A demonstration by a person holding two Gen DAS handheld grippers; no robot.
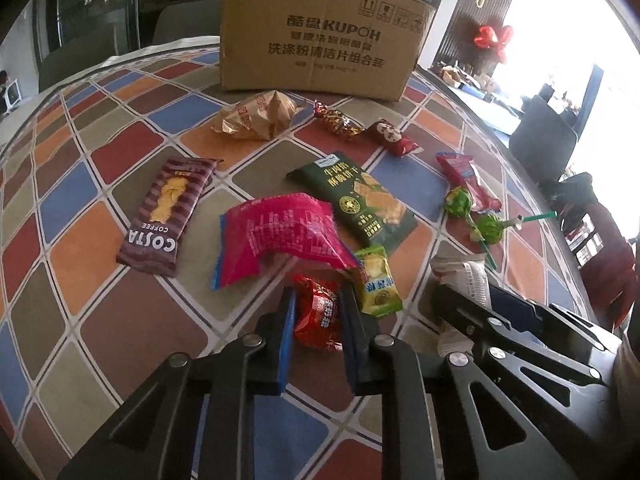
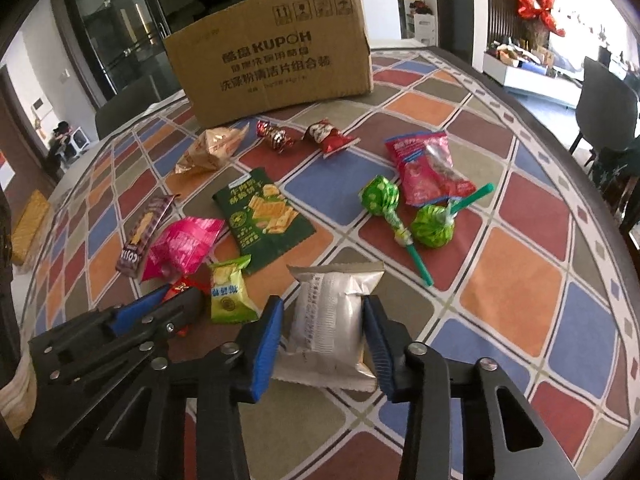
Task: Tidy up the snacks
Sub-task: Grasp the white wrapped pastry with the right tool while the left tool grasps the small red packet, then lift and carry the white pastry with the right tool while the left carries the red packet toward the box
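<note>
**Q:** Two tools are shown at work; how is each one set, and where are the snacks?

**A:** The left tool (image 1: 318, 312) is seen closed narrowly on a small red packet (image 1: 318, 312), which lies on the bench (image 1: 120, 332) just under the curled edge of a pink bag (image 1: 276, 236) and beside a yellow-green packet (image 1: 378, 280). The right tool (image 2: 324, 322) is seen with its pads pressed against the sides of a silver pouch (image 2: 328, 320), which is still resting on the patterned cloth. The remaining snacks are spread between the tools and the cardboard box (image 2: 272, 56) at the far edge: a dark green cracker bag (image 2: 262, 216), a Costa bar (image 1: 168, 216), two green lollipops (image 2: 400, 216) and several smaller sweets.

**Q:** What failures are to be expected from here?

**A:** Three are judged likely. The red packet is gripped only near its lower end, so it may be pulled out of the pads or twisted when lifted. The pink bag overhangs it and could be dragged or flipped as the packet is raised; the yellow-green packet, lying close to the right-hand finger, could be nudged as well. The silver pouch is puffed and glossy, so it may be squeezed out forward under pressure, or its contents crushed. Because both tools are held close together, a collision between them during the lift is also possible.
</note>
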